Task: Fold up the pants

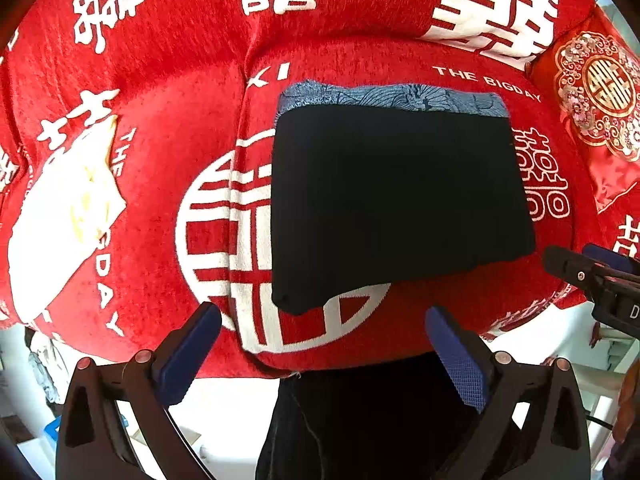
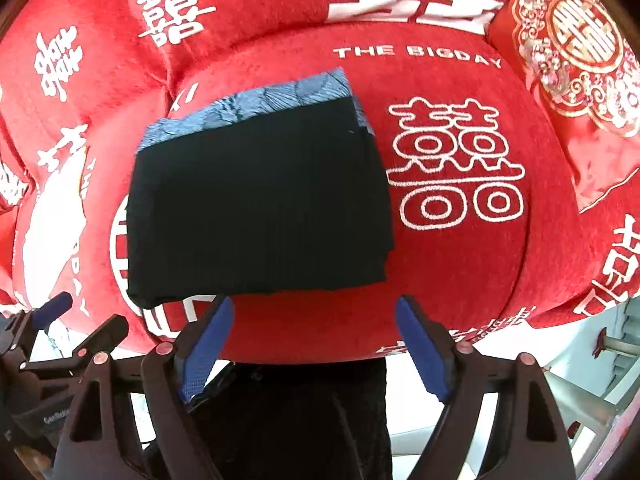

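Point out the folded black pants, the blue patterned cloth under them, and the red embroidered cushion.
folded black pants (image 1: 400,200): left wrist view, centre of top layer.
blue patterned cloth (image 1: 392,98): left wrist view, exposed far strip.
red embroidered cushion (image 2: 576,40): right wrist view, gold medallion.

We see black pants (image 1: 400,200), folded, with a band of blue-grey cloth along the far edge, printed with fine dark line drawings, perhaps leaves, though the print is too small to be sure. They lie on a red sofa cover (image 1: 180,100) with white Chinese characters, a white roundel of bars and the words "THE BIGDAY" in white. At the right sits a shiny red cushion (image 2: 572,48) with a gold and pink medallion. A white and pale yellow cloth (image 1: 64,216) lies at the left. Each claw, left (image 1: 323,328) and right (image 2: 316,328), is black with blue textured pads (image 1: 460,360).
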### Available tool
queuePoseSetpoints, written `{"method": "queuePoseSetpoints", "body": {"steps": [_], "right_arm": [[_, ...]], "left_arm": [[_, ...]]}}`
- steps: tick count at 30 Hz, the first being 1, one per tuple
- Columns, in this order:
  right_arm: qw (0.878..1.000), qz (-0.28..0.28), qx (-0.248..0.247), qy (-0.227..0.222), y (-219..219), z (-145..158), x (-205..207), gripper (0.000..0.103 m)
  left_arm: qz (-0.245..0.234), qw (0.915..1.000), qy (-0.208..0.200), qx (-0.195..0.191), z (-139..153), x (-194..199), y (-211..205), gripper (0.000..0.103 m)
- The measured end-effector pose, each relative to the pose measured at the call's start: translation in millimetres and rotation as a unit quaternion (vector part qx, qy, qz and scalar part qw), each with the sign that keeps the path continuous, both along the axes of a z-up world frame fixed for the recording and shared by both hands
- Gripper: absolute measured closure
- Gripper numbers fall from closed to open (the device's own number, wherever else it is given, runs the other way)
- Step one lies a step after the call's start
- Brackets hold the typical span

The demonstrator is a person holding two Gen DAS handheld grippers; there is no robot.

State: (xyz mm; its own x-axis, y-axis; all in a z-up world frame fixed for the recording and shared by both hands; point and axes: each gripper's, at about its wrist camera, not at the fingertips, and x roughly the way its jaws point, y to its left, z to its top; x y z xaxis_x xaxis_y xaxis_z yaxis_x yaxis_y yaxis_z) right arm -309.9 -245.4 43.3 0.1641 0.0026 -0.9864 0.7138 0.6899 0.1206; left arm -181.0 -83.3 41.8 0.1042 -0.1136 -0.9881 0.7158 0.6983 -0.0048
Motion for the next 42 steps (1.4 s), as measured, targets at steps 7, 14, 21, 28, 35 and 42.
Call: {"method": "queuePoseSetpoints", "body": {"steps": [7,14,21,28,35,42], "right_arm": [[1.0,0.002,-0.016,0.0,11,23,0,0.0],[1.0,0.005,-0.005,0.014,20,33,2,0.0],[0.999,0.012,-0.012,0.027,26,39,5,0.0],[0.999,0.013,-0.012,0.034,28,42,4,0.0],[0.999,0.016,-0.015,0.037,30,43,5,0.0],[0.999,0.021,-0.021,0.036,32,48,9,0.0]], "left_arm": [[0.008,0.9999,-0.003,0.011,15,-4,6,0.0],[0.022,0.9993,-0.022,0.023,26,-5,13,0.0],[0.02,0.999,-0.027,0.028,32,-7,17,0.0],[0.017,0.999,-0.028,0.029,37,-9,19,0.0],[0.014,0.9991,-0.027,0.029,40,-9,17,0.0],[0.015,0.9988,-0.035,0.032,41,-10,15,0.0]]}}
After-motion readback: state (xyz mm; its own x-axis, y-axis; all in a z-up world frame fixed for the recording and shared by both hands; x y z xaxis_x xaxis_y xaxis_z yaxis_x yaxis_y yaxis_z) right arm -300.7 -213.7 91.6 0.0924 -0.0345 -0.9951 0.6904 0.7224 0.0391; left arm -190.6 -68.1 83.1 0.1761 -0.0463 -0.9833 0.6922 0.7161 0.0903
